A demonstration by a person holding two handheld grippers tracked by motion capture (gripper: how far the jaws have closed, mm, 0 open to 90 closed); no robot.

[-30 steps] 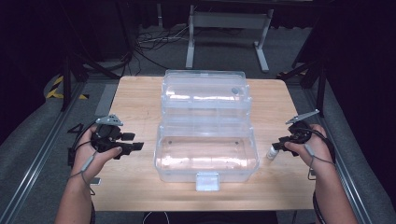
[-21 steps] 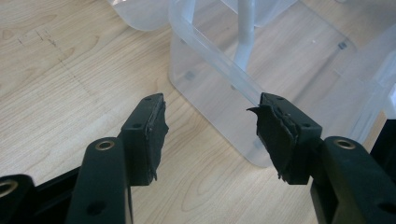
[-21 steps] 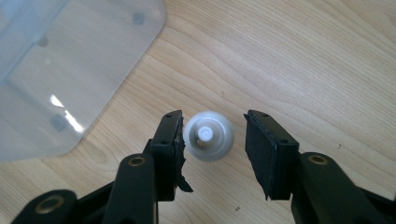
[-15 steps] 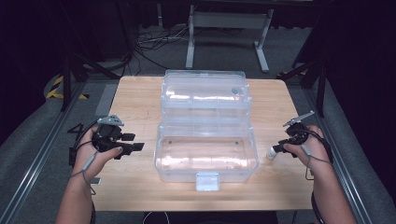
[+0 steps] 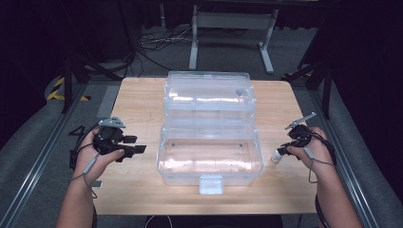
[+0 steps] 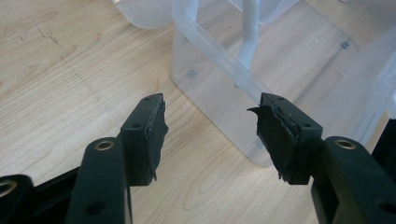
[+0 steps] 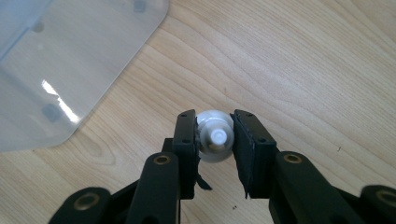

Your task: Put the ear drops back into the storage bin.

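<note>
Clear plastic case lies open on desk, between both hands. Left hand-held gripper hovers beside case wall, jaws apart, nothing between. Right hand-held gripper has just been closing; pads flank small white bottle, standing on desk right of case. Judgement: squeeze bottle body squarely, confirm firm contact before lifting, or round bottle could slip.

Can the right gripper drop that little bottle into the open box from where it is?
Probably yes. The right gripper has just closed on the bottle, and the box beside it stands open-topped, nothing between them.
</note>
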